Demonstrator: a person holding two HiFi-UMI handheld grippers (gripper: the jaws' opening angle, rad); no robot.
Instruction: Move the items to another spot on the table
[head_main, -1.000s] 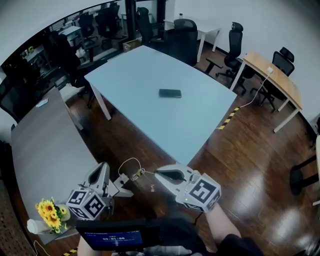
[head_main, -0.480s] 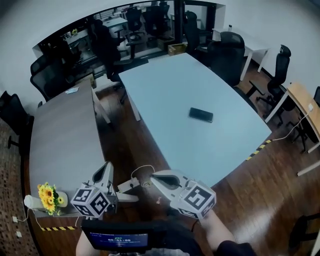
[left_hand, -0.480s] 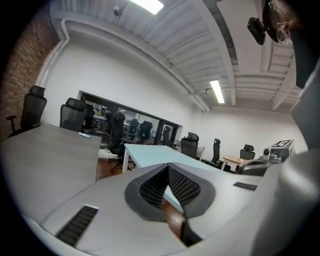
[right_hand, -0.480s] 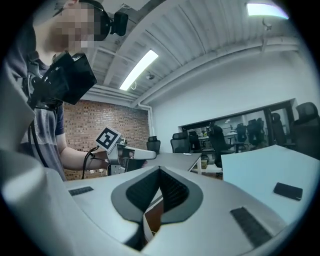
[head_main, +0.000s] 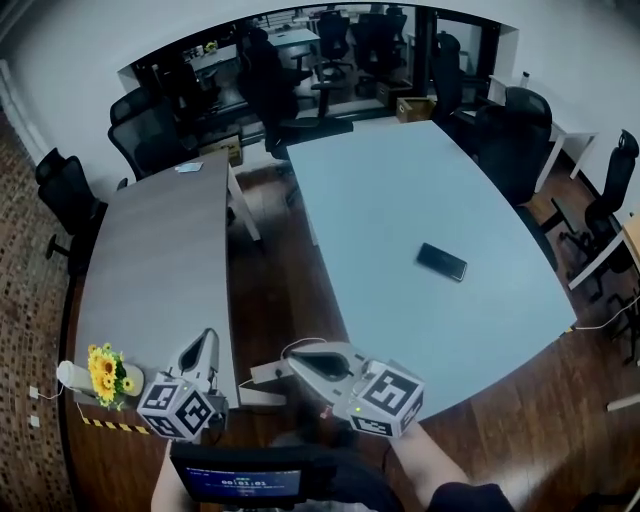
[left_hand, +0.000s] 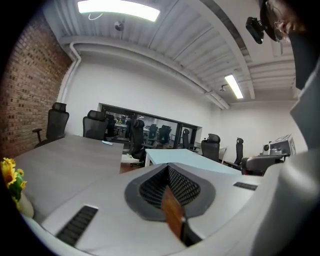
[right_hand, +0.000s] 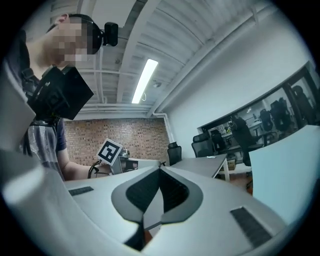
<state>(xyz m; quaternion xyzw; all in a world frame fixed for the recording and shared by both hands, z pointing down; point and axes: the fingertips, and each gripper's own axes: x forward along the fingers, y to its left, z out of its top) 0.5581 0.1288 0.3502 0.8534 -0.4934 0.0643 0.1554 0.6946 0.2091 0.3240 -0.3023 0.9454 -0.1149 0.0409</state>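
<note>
With the fingers of the left gripper (head_main: 206, 341) and right gripper (head_main: 296, 362) pressed together on nothing, the smartphone (head_main: 441, 262), lying well apart at 2 o'clock on the pale-blue counter (head_main: 400, 190), could be shoved, not gripped, unless they are opened first.

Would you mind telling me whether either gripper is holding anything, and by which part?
Nothing is held: the left gripper and the right gripper are both shut and empty, and the phone lies alone on the table.
</note>
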